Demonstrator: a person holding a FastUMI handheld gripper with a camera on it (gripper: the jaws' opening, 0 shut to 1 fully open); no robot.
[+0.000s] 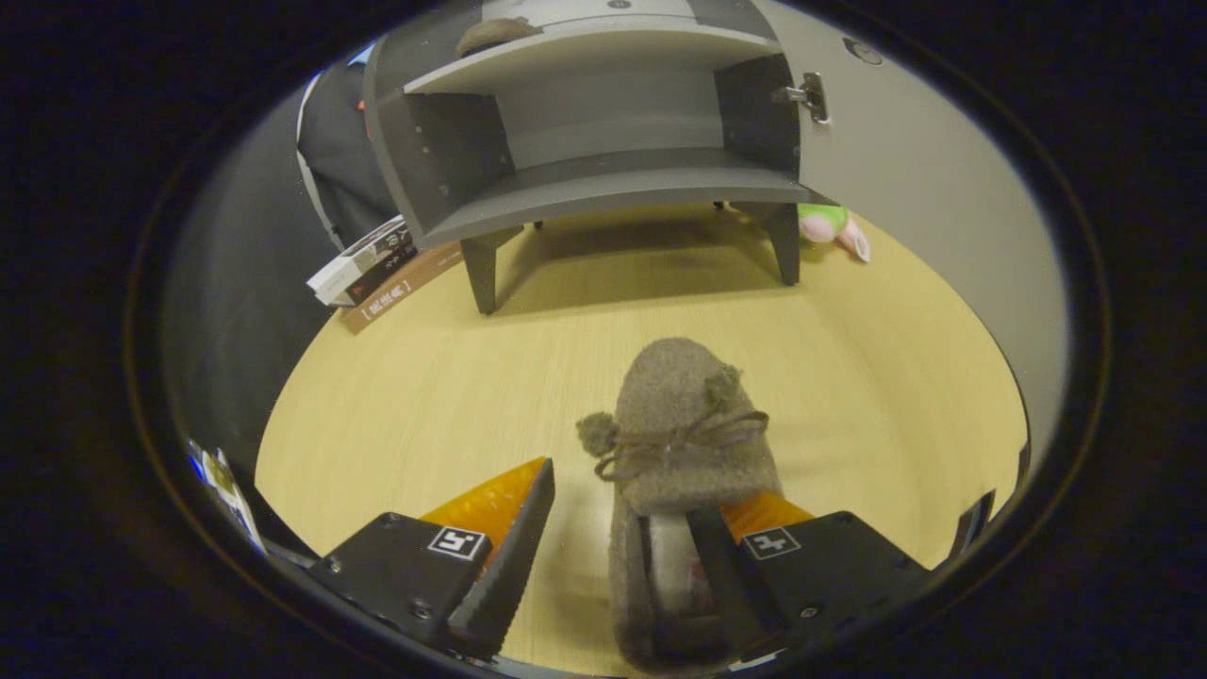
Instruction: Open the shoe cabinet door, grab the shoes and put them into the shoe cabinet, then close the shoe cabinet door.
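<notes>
On the table (pixel 424 396): we see a pale wood-grain top carrying everything below.
Shoe (pixel 681 443): a grey-brown felt slipper with a brown cord bow and pompoms, toe pointing away from us toward the cabinet; it lies on the table, well short of the cabinet.
Jaws: we hold the gripper (pixel 613 566) spread wide. One finger sits inside the shoe's opening, against its inner wall; the other finger stands apart from the shoe's outer side with bare table between, so we are not clamping it.
Shoe cabinet (pixel 603 141): grey, on short legs, standing on the table beyond the shoe. We see two shelves; the lower compartment's floor looks bare.
Cabinet door (pixel 924 189): swung open on the hinge side, its pale inner face toward us, a metal hinge (pixel 811 96) near its top.
Upper shelf: a brownish rounded thing (pixel 495 36) lies there near the side wall; we cannot tell for sure whether it is the second shoe.
Books (pixel 372 269): a small stack lying flat just beside the cabinet's front leg, away from the door.
Plush toy (pixel 830 226): green and pink, on the table behind the cabinet leg near the door.
</notes>
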